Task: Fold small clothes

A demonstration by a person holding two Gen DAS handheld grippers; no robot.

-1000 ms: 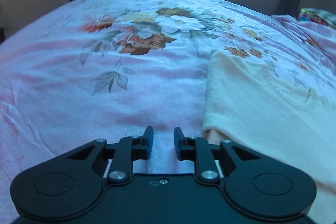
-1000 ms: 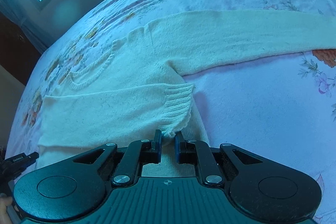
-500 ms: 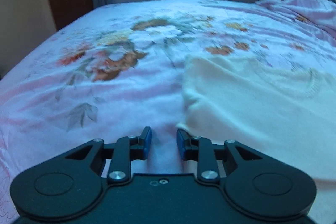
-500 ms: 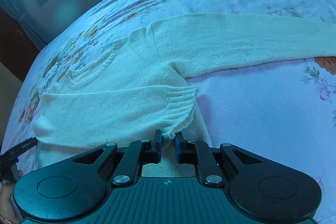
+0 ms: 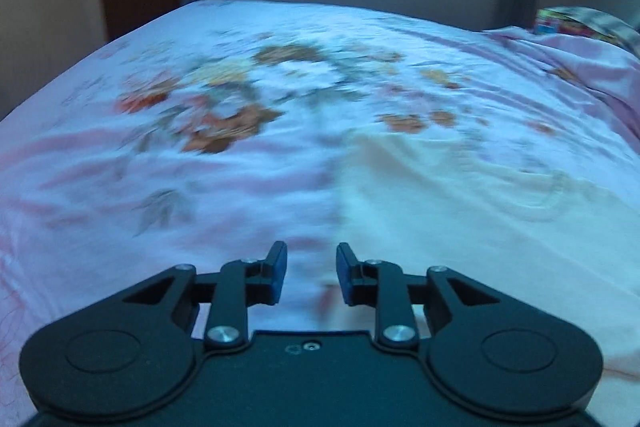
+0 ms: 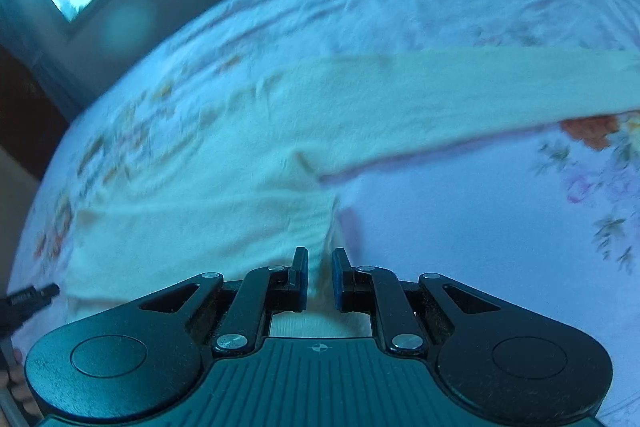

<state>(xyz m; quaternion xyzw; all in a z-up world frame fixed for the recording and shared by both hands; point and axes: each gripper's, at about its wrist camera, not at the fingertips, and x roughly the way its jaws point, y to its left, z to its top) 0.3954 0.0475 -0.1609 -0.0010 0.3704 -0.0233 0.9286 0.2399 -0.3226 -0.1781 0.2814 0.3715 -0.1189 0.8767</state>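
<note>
Cream sweater (image 6: 224, 147) is spread flat mid-frame on the floral bedsheet (image 5: 160, 187) for folding — left gripper (image 5: 308, 273) parted, empty; right gripper (image 6: 320, 277) slightly parted over the cuff, grip cannot be told.

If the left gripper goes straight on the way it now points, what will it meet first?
Probably the left edge of the cream knitted sweater, lying flat on the pink floral bedsheet. The left gripper is open, and blur makes depth uncertain.

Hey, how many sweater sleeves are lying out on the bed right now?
2. One sleeve stretches out right across the bedsheet; the other sleeve is folded over the sweater body, ending near the right gripper.
</note>
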